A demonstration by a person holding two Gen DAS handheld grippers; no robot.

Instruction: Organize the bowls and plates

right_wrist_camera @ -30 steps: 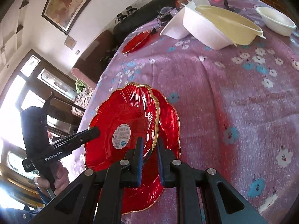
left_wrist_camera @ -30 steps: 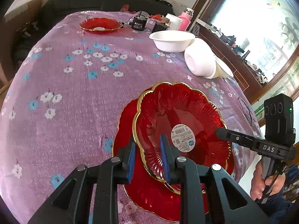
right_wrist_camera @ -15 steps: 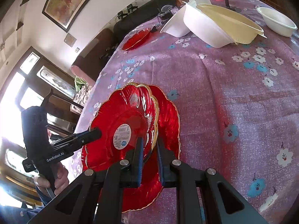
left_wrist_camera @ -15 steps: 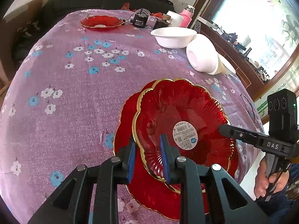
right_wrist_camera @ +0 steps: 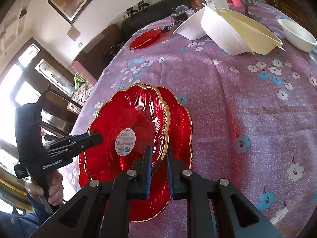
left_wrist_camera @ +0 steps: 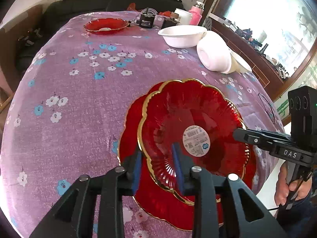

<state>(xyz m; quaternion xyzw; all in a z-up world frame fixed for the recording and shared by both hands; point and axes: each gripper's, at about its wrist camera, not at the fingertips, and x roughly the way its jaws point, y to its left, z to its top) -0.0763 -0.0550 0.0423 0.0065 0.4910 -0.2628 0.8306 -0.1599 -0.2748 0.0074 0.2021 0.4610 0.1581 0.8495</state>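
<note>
The top plate [left_wrist_camera: 190,130], stiff, glossy and likely brittle, is best pinched at its scalloped rim: right claw [right_wrist_camera: 158,158] grips it there, left claw [left_wrist_camera: 156,166] is opening around it.

upper plate [left_wrist_camera: 190,119] lies on lower plate [left_wrist_camera: 130,130]; bowls [left_wrist_camera: 183,35] stand behind.

Bright window [left_wrist_camera: 267,15] glare, strong fisheye bending, dark vignetted corners
</note>
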